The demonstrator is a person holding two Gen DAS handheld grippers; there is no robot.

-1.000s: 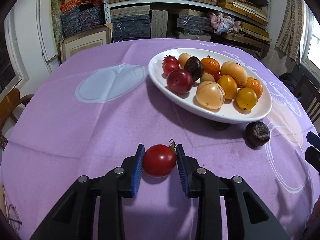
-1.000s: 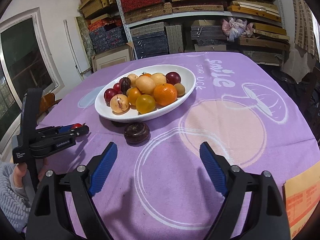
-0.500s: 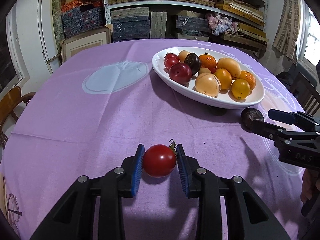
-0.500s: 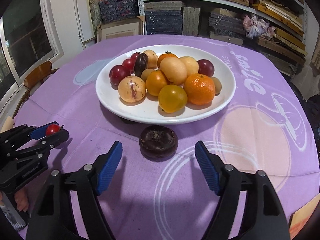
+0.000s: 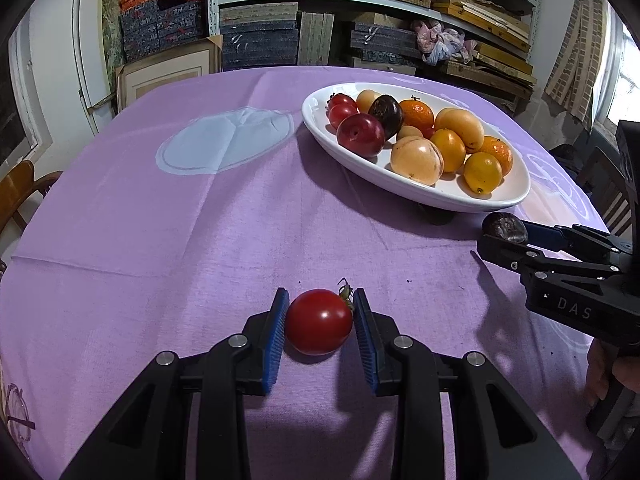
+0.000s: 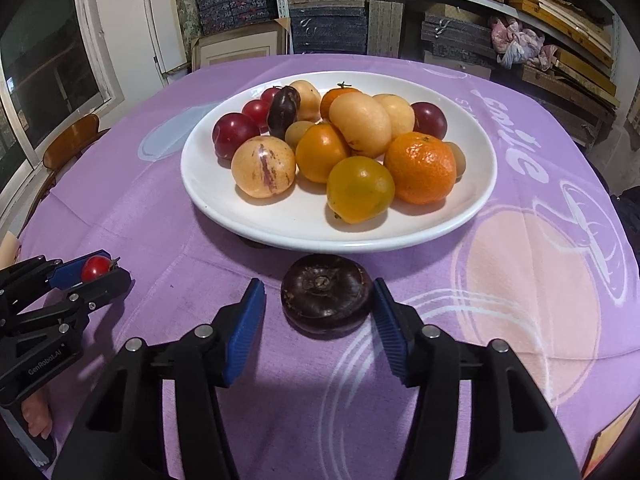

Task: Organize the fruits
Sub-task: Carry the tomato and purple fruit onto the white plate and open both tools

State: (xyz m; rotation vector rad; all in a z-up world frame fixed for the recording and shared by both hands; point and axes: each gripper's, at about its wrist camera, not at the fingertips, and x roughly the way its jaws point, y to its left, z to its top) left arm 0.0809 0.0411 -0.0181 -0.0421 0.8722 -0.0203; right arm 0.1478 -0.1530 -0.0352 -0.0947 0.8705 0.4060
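Note:
My left gripper [image 5: 319, 322] is shut on a red cherry tomato [image 5: 319, 321] just above the purple cloth; it also shows in the right wrist view [image 6: 96, 269]. My right gripper [image 6: 320, 308] is open around a dark purple mangosteen [image 6: 326, 294] that lies on the cloth; the right pad sits close to it, the left pad stands apart. In the left wrist view the mangosteen [image 5: 504, 228] sits between the right gripper's fingers. A white oval plate [image 6: 288, 228] just behind it holds several fruits: plums, oranges, yellow fruits.
The round table wears a purple cloth [image 5: 200, 240] with printed circles. Shelves with boxes [image 5: 360, 8] stand behind. A wooden chair [image 6: 68, 148] is at the left edge, an orange paper [image 6: 616, 444] at the near right.
My right gripper has moved forward and down until its jaws stand around the mangosteen, and has narrowed. The left gripper still holds the tomato in place.

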